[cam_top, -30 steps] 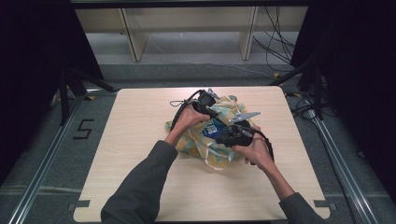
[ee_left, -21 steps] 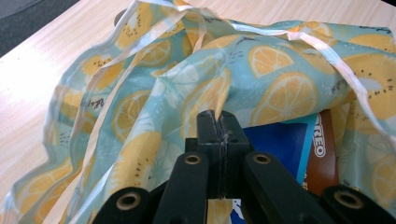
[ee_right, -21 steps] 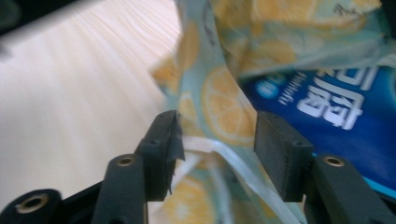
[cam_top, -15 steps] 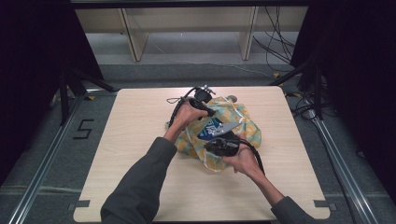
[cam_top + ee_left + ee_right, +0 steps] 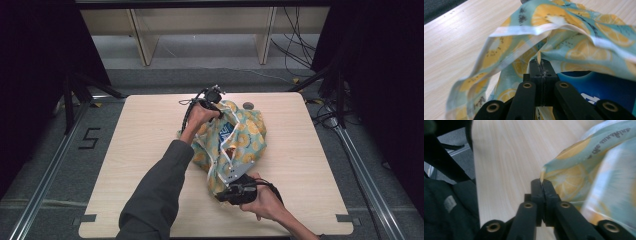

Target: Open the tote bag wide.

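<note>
At the centre of the high view a lemon-print cloth bag (image 5: 240, 137) lay on the wooden table (image 5: 145, 130), the left gripper (image 5: 541, 63) clenched on its fabric at the upper edge and the right gripper (image 5: 541, 182), its jaws just closed, pinching the lower edge.

blue pack (image 5: 599, 85): mostly covered by the lemon-print cloth bag (image 5: 579, 42); white lettering cut off at the lower edge, unreadable.
print on bag (image 5: 609, 142): smeared, too soft to read.
bag, right side (image 5: 614, 195): blurred, runs off the frame.
dark disc on worktop (image 5: 248, 105): too small to identify, perhaps a hole.
right claw (image 5: 223, 196): tips buried under the bag's edge.
</note>
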A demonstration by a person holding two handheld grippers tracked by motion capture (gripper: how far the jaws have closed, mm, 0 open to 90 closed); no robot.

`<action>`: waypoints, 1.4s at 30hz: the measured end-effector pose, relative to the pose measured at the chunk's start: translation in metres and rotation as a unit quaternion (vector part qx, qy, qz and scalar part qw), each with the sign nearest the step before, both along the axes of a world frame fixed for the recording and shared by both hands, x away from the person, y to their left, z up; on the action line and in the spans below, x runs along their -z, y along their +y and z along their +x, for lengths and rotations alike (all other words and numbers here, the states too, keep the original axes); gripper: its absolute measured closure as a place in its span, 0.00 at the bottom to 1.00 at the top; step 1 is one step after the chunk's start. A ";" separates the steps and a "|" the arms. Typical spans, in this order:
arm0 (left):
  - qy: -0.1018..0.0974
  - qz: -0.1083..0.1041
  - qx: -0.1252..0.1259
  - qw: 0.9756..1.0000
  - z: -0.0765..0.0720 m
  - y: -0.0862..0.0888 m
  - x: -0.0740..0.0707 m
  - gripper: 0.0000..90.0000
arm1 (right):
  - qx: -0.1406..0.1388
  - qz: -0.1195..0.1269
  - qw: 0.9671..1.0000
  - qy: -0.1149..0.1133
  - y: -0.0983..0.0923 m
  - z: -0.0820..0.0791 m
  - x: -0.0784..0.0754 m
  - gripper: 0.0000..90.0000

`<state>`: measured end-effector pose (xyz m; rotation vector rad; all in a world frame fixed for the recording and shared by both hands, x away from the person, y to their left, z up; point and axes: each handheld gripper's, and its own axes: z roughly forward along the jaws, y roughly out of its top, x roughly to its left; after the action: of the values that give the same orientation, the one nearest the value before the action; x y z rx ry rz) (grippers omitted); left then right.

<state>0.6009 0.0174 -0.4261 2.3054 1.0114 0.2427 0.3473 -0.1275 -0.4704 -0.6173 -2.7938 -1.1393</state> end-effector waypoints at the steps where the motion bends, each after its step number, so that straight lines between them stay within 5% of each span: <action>1: -0.001 -0.003 0.003 1.000 0.000 0.001 0.000 0.99 | -0.002 0.007 1.000 -0.016 -0.003 0.003 -0.006 0.90; 5: -0.004 -0.008 0.009 1.000 -0.004 0.002 -0.002 0.99 | 0.036 0.057 0.995 -0.075 -0.021 0.013 -0.048 0.78; 8: -0.007 -0.008 0.014 1.000 -0.007 0.001 -0.007 0.99 | 0.092 0.089 0.982 -0.138 -0.037 0.036 -0.090 0.77; 10: -0.010 -0.008 0.018 1.000 -0.009 0.000 -0.009 0.98 | 0.127 0.119 0.976 -0.127 -0.042 0.056 -0.104 0.75; 13: -0.010 -0.010 0.019 1.000 -0.009 0.001 -0.011 0.98 | 0.167 0.057 0.975 -0.134 -0.036 0.088 -0.104 0.66; 16: -0.008 -0.008 0.023 1.000 -0.010 0.003 -0.012 0.98 | 0.216 -0.013 0.971 -0.099 -0.024 0.111 -0.083 0.55; 20: -0.007 -0.010 0.024 1.000 -0.011 0.005 -0.012 0.98 | 0.225 -0.066 0.967 -0.103 -0.019 0.101 -0.063 0.50; 22: -0.006 -0.012 0.024 1.000 -0.011 0.006 -0.013 0.97 | 0.224 -0.093 0.961 -0.134 -0.022 0.101 -0.057 0.51; 26: -0.004 -0.014 0.023 1.000 -0.013 0.006 -0.013 0.97 | 0.244 -0.109 0.954 -0.136 -0.032 0.097 -0.049 0.52; 27: -0.004 -0.016 0.022 1.000 -0.012 0.007 -0.012 0.97 | 0.230 -0.132 0.954 -0.143 -0.034 0.095 -0.047 0.70; 30: -0.005 -0.015 0.024 1.000 -0.013 0.007 -0.011 0.97 | 0.223 -0.131 0.955 -0.146 -0.040 0.095 -0.042 0.86; 33: -0.004 -0.016 0.024 1.000 -0.013 0.009 -0.011 0.98 | 0.209 -0.127 0.960 -0.136 -0.048 0.094 -0.039 1.00; 35: -0.002 -0.014 0.022 1.000 -0.012 0.010 -0.011 0.98 | 0.207 -0.127 0.960 -0.136 -0.055 0.092 -0.040 1.00; 38: -0.003 -0.016 0.024 1.000 -0.012 0.011 -0.011 0.98 | 0.212 -0.092 0.963 -0.136 -0.065 0.088 -0.044 1.00; 42: -0.003 -0.020 0.019 1.000 -0.013 0.009 -0.009 0.98 | 0.221 -0.044 0.967 -0.115 -0.069 0.075 -0.062 0.80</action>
<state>0.5883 0.0268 -0.4175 2.2849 0.9596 0.2129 0.4218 -0.1961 -0.4085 -1.2428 -3.0024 -1.2253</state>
